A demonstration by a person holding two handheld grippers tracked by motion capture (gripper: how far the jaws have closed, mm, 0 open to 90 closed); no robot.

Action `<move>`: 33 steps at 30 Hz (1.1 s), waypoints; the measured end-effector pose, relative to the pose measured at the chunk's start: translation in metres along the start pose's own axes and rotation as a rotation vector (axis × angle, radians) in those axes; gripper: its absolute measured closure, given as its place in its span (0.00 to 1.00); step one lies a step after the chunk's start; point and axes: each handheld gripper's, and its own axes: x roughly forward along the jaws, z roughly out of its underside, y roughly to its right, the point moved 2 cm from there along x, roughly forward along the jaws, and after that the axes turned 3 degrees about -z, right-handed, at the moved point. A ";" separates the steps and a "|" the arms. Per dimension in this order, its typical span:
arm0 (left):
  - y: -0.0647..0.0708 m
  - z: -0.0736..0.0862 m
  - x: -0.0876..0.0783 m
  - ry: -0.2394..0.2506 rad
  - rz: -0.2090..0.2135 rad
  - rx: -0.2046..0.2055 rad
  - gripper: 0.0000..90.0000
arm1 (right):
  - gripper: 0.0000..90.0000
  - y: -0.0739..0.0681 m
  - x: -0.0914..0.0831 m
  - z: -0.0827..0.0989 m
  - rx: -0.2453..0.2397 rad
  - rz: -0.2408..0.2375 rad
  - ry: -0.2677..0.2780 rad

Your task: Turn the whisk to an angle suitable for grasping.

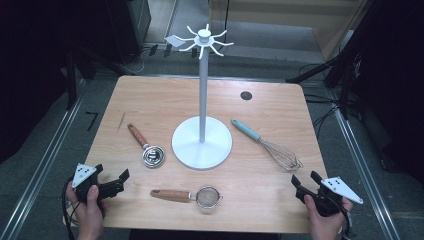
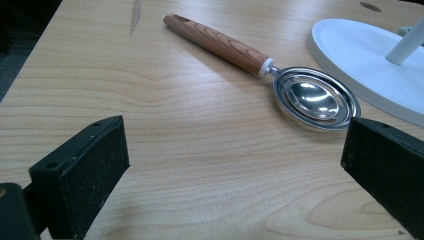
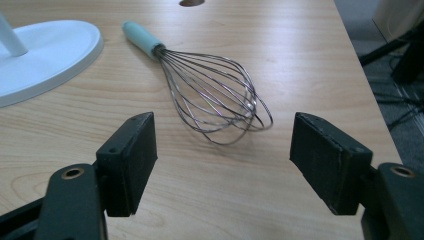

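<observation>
A white hook stand rises from the middle of the wooden table. Left of its base lies a steel measuring spoon with a wooden handle. A small wood-handled strainer rests near the front edge. To the right lies a wire whisk with a pale blue handle. My left gripper hovers open at the front left corner, facing the spoon. At the front right, my right gripper stands open, and it faces the whisk. Nothing is between either pair of jaws.
A dark round hole marks the table's far right part. A thin pale sliver lies at the left. The stand's hooks spread out high above the table. Metal rails and cables run along the floor on both sides.
</observation>
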 end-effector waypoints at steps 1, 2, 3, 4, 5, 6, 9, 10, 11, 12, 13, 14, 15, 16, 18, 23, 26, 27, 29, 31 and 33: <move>0.000 0.000 0.000 -0.001 0.000 0.001 0.00 | 0.33 -0.001 0.001 -0.002 -0.020 -0.005 -0.003; 0.000 0.000 0.000 -0.003 0.002 0.002 0.00 | 0.35 -0.003 0.002 -0.005 -0.044 -0.011 -0.014; 0.000 0.000 0.000 -0.004 0.002 0.003 0.00 | 0.35 -0.005 0.003 -0.007 -0.071 -0.019 -0.027; 0.000 0.000 0.000 -0.006 0.001 0.003 0.00 | 0.36 -0.008 0.005 -0.009 -0.101 -0.030 -0.041; 0.000 0.000 0.000 -0.005 0.001 0.001 0.00 | 0.39 -0.009 0.006 -0.011 -0.132 -0.038 -0.048; 0.000 0.000 0.001 -0.005 0.002 0.001 0.00 | 0.39 -0.012 0.008 -0.013 -0.165 -0.061 -0.052; 0.000 0.000 0.001 -0.008 0.001 0.001 0.00 | 0.42 -0.016 0.013 -0.018 -0.210 -0.119 -0.077; 0.000 0.000 0.001 -0.008 0.001 0.001 0.00 | 0.42 -0.019 0.014 -0.020 -0.225 -0.121 -0.100; 0.001 0.000 0.001 -0.005 -0.001 0.000 0.00 | 0.42 -0.021 0.016 -0.022 -0.251 -0.114 -0.113; 0.001 0.000 0.001 -0.005 -0.002 0.002 0.00 | 0.42 -0.024 0.017 -0.024 -0.274 -0.104 -0.129; 0.001 0.000 0.001 -0.005 -0.003 0.003 0.00 | 0.41 -0.026 0.017 -0.026 -0.282 -0.100 -0.143; 0.001 0.000 0.001 -0.005 -0.001 0.003 0.00 | 0.39 -0.028 0.018 -0.028 -0.287 -0.104 -0.158; 0.001 0.000 0.001 -0.005 -0.001 0.003 0.00 | 0.39 -0.030 0.019 -0.030 -0.279 -0.116 -0.173; 0.001 0.000 0.001 -0.006 0.001 0.003 0.00 | 0.39 -0.030 0.019 -0.030 -0.279 -0.116 -0.173; 0.000 -0.001 0.001 -0.008 0.008 0.004 0.00 | 0.36 -0.031 0.022 -0.034 -0.243 -0.185 -0.206; 0.001 0.000 0.000 -0.001 0.020 0.010 0.00 | 0.30 -0.040 0.030 -0.047 -0.324 -0.233 -0.289; 0.001 0.000 0.001 -0.009 0.019 0.007 0.00 | 0.31 -0.042 0.034 -0.055 -0.346 -0.262 -0.331; 0.001 0.000 0.001 -0.009 0.019 0.007 0.00 | 0.33 -0.043 0.036 -0.058 -0.340 -0.280 -0.354; 0.001 0.000 0.001 -0.010 0.023 0.009 0.00 | 0.33 -0.043 0.042 -0.061 -0.348 -0.292 -0.388; 0.001 0.000 0.001 -0.010 0.027 0.008 0.00 | 0.35 -0.042 0.046 -0.064 -0.370 -0.276 -0.409; 0.001 0.000 0.000 -0.004 0.032 0.007 0.00 | 0.35 -0.043 0.049 -0.065 -0.396 -0.255 -0.408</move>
